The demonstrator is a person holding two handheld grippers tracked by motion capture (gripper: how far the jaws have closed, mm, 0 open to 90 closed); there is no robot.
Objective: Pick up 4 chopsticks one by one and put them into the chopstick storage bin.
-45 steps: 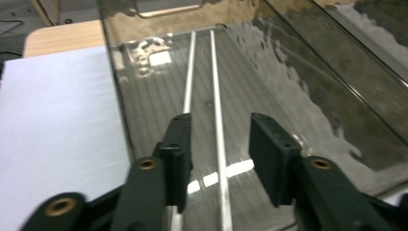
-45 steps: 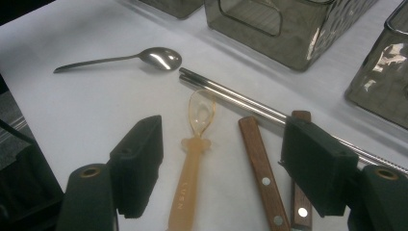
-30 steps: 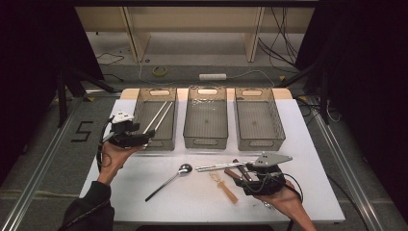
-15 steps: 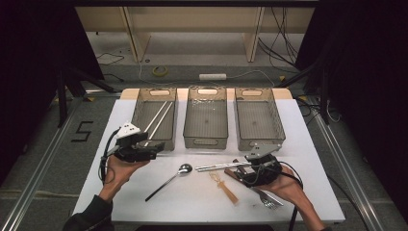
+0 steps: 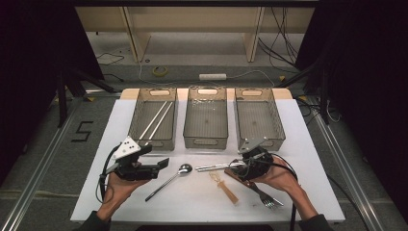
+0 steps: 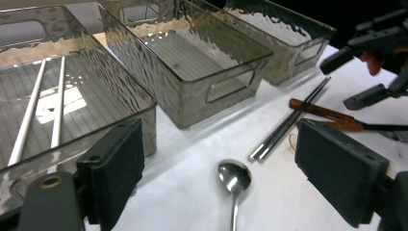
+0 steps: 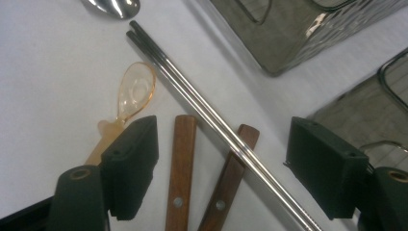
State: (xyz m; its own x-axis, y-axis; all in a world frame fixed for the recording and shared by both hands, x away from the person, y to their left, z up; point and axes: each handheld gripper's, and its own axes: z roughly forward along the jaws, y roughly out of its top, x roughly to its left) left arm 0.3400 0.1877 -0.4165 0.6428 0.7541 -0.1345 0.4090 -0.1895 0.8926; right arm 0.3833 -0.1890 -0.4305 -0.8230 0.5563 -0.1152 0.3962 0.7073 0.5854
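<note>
A pair of slim, stiff, slippery steel chopsticks is straddled mid-length by the right tongs, both they and the left tongs spread apart above the white tabletop.

A white table carries three bins, chopsticks, spoons and a fork.

Black tongs with square pads, grey plates, trailing black cables.

white chopsticks in left bin, spoon before it
</note>
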